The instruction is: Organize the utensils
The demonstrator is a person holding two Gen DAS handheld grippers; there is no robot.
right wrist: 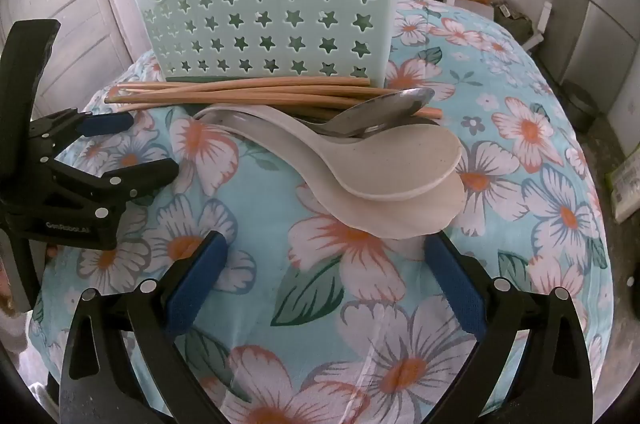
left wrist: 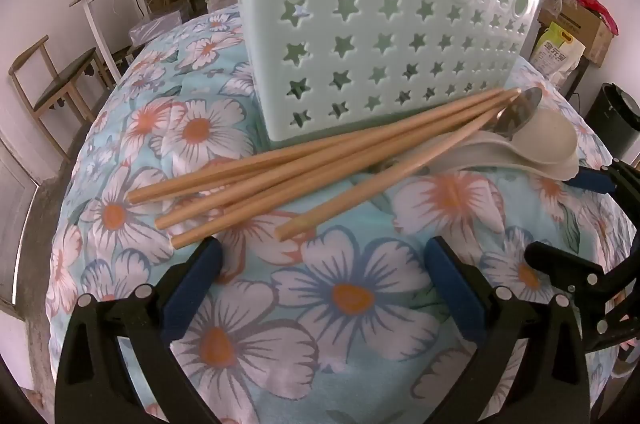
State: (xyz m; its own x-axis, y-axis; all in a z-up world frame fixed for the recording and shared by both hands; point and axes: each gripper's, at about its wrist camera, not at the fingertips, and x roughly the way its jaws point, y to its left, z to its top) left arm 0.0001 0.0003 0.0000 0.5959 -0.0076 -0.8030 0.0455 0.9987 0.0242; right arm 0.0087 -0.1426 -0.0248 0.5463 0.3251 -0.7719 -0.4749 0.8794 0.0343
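The utensils lie in a loose heap on the flowered cloth [left wrist: 344,296], right against the foot of the holder [left wrist: 384,24]: four pale wooden chopsticks [left wrist: 304,168] fanned out with their thin ends bunched together, a steel spoon [right wrist: 384,108] resting across them, and two cream paddles [right wrist: 400,164] stacked one on the other, broad blades overlapping. The holder stands upright behind them — mint-green plastic, its wall punched with rows of stars and three gourd-shaped holes; its top edge runs out of both views, so what is inside cannot be seen. The spoon's handle is buried under the paddles and sticks. The chopsticks look smooth and round, the paddles matte and faintly speckled, the spoon bowl shiny. The cloth is soft and bulges like a cushion, printed with white-and-orange blossoms on blue. Both grippers hover just short of the heap, tilted down, nothing between their blue pads: the left gripper [left wrist: 320,288] gapes wide before the chopsticks' thick ends, the right gripper [right wrist: 324,284] equally wide before the paddle blades.
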